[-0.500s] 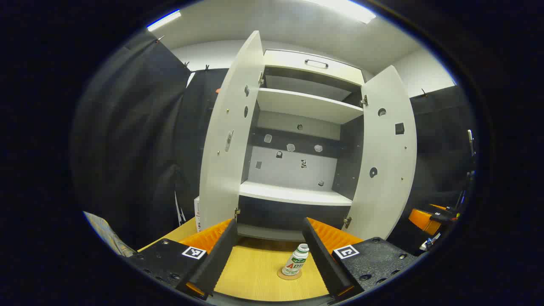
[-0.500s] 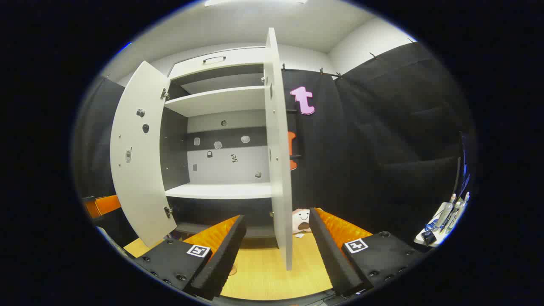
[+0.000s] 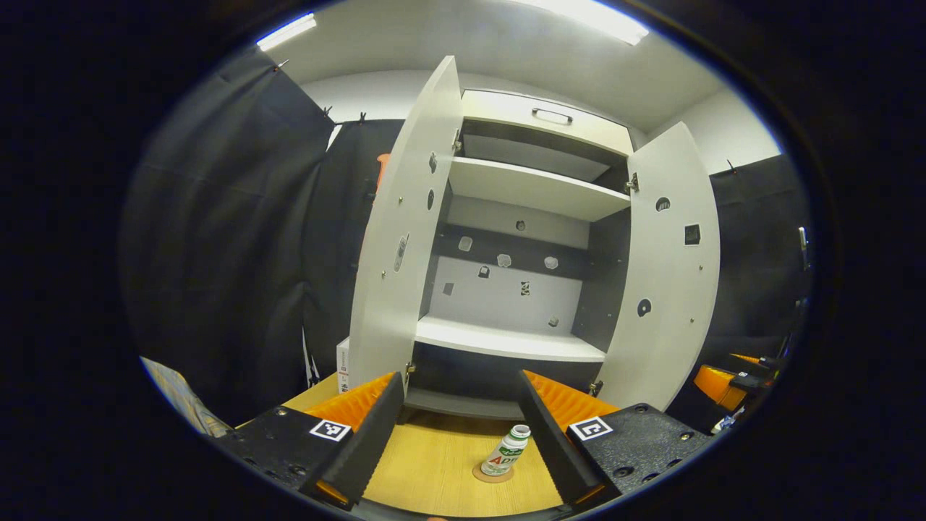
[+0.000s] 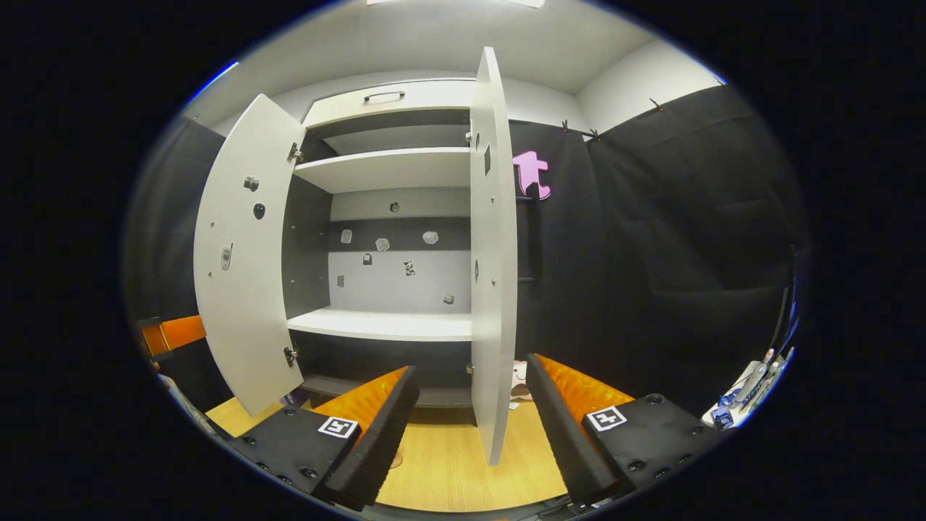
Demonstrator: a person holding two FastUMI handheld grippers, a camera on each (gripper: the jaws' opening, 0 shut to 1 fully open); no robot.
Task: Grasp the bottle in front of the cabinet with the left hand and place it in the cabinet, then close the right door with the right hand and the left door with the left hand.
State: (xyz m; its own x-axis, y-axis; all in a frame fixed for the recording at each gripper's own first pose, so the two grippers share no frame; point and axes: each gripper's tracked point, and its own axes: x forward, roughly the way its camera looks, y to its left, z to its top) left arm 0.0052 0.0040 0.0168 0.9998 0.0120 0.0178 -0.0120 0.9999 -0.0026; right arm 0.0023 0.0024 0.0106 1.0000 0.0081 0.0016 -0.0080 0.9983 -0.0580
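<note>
Left claw (image 3: 457, 434) gapes wide, empty, bottle (image 3: 506, 454) seemingly just beyond its fingers; right claw (image 4: 470, 427) likewise open, empty.

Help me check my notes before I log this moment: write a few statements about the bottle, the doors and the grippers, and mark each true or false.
1. The bottle stands on the wooden table in front of the cabinet. True.
2. The left gripper is shut on the bottle. False: its fingers are spread, the bottle untouched between them.
3. Both cabinet doors are closed. False: the left door and right door stand open.
4. The right gripper is open. True.
</note>
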